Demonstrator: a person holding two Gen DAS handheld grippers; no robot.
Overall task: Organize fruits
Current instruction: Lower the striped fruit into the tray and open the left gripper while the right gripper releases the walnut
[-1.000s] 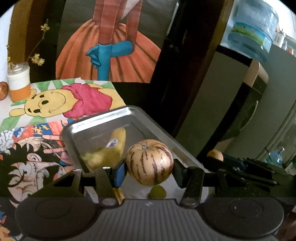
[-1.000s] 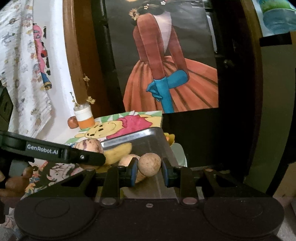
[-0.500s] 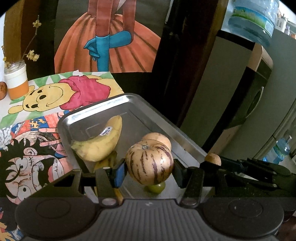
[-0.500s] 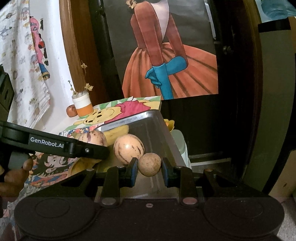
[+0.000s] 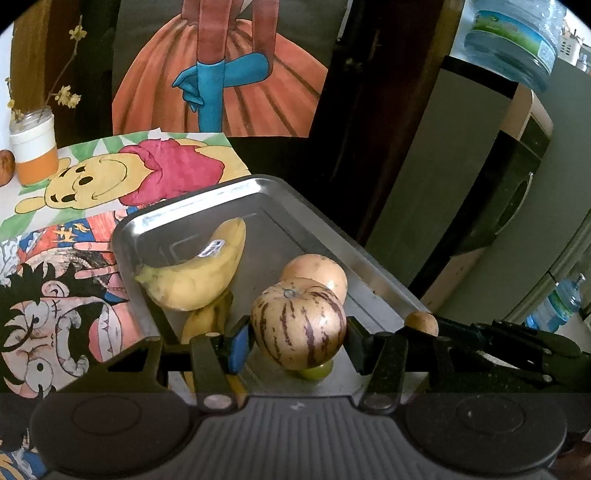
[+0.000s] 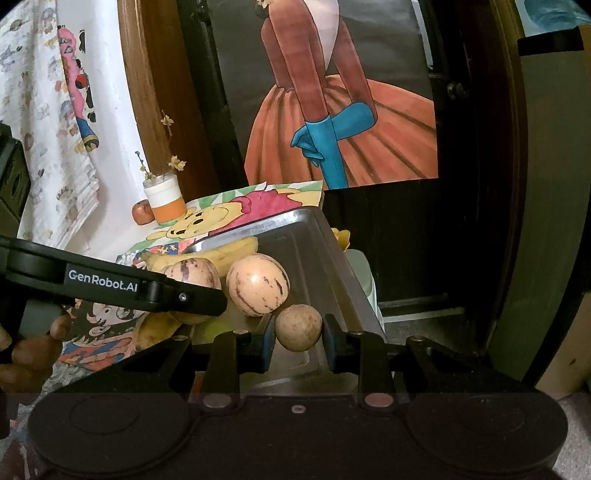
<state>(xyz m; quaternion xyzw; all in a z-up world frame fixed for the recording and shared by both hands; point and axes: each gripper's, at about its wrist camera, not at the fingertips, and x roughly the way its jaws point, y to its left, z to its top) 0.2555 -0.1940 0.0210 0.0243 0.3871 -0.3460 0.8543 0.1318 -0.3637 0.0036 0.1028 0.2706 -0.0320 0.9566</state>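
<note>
Left gripper [image 5: 298, 338] clamps a striped melon [image 5: 298, 325] over the steel tray [image 5: 207, 210]; right gripper [image 6: 298, 338] clamps a small brown fruit [image 6: 298, 327].

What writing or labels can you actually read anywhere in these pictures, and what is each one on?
"GenRobot.AI": white letters on the black side of the left gripper, seen from the right wrist view.
Sticker on the banana: dark print, too blurred to read.
Green and blue label on the water bottle: too blurred to read.
Nothing else legible.
</note>
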